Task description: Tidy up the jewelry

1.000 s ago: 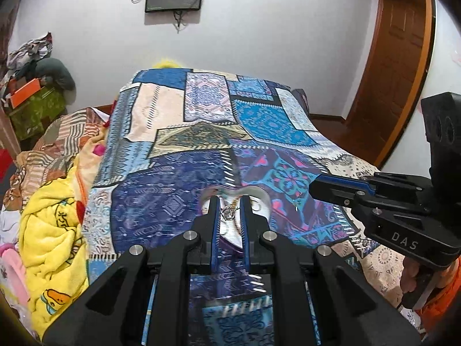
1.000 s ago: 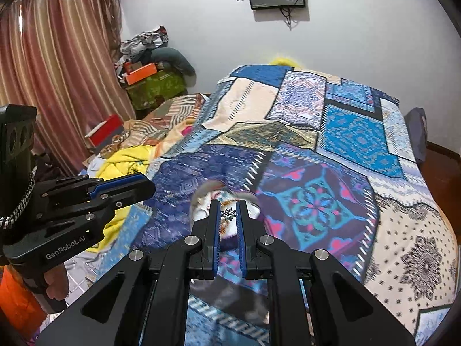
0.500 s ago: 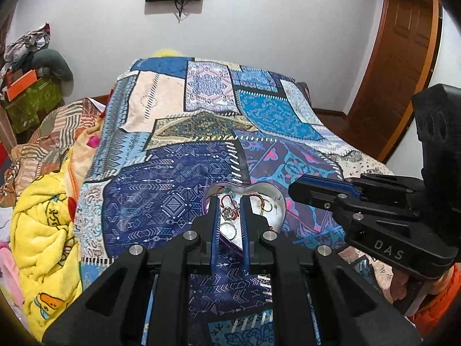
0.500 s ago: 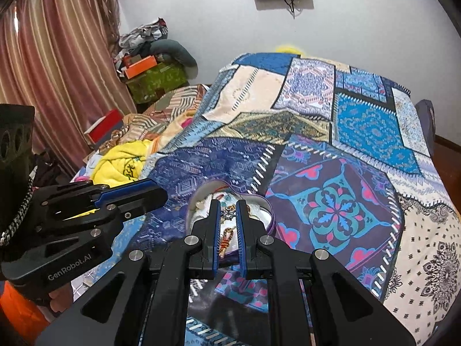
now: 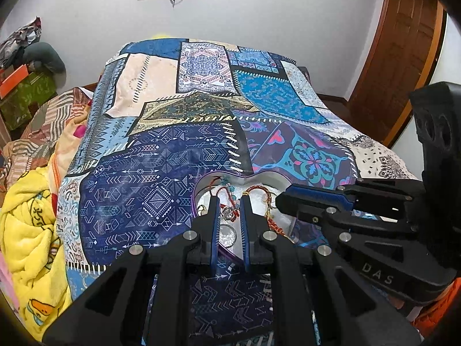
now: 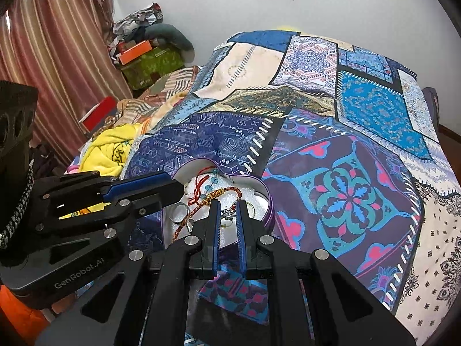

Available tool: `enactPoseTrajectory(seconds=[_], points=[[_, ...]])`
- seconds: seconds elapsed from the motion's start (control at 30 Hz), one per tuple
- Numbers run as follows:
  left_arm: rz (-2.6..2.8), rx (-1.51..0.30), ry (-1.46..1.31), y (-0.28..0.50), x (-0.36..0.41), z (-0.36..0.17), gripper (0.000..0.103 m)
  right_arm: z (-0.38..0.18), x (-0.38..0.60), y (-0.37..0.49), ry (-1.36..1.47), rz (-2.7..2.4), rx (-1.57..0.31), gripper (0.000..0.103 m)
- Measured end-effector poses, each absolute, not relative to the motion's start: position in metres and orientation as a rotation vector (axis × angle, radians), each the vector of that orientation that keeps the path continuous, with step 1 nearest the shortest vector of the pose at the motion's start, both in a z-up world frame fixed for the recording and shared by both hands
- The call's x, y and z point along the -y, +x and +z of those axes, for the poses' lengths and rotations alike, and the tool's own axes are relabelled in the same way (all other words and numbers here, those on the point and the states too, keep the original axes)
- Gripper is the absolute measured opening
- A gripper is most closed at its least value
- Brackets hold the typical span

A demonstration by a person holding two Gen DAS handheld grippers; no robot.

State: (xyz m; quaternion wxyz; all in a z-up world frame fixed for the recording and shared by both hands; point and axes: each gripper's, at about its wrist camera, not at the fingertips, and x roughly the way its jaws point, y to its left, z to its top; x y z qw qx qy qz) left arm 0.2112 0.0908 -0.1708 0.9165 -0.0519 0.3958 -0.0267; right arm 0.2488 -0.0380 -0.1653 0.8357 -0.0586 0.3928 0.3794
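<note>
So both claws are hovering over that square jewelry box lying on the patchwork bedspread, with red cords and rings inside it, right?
Almost. The jewelry box is heart-shaped, not square; the right wrist view shows its two lobes and purple wall. The rest holds: the left claw and right claw hover over it on the patchwork bedspread, with red cords and rings inside.

Open bedspread [image 6: 360, 178] right and top of frame; heart box [image 6: 269, 201] rim, tangled bracelets [image 6: 222, 193], left gripper [image 6: 175, 186] crowding centre-left.
</note>
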Motion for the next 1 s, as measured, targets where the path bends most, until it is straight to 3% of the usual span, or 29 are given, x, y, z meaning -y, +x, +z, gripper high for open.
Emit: enactPoseTrajectory(seconds=[0.5,0.6,0.67,0.8,1.0], points=[[-0.048,-0.858,-0.168,0.218,-0.102,-0.181,0.013,-0.172,0.036,0.252,-0.155,0.810,-0.848,0.010],[-0.039,-0.852,-0.170,0.215,-0.103,-0.178,0.018,-0.170,0.035,0.252,-0.160,0.809,-0.853,0.019],[-0.029,-0.842,-0.174,0.212,-0.106,-0.174,0.028,-0.169,0.035,0.250,-0.166,0.802,-0.846,0.026],[-0.012,-0.824,-0.184,0.205,-0.111,-0.166,0.029,-0.163,0.036,0.245,-0.184,0.776,-0.825,0.038],[0.005,-0.787,-0.192,0.189,-0.115,-0.146,0.029,-0.144,0.048,0.235,-0.171,0.760,-0.785,0.039]])
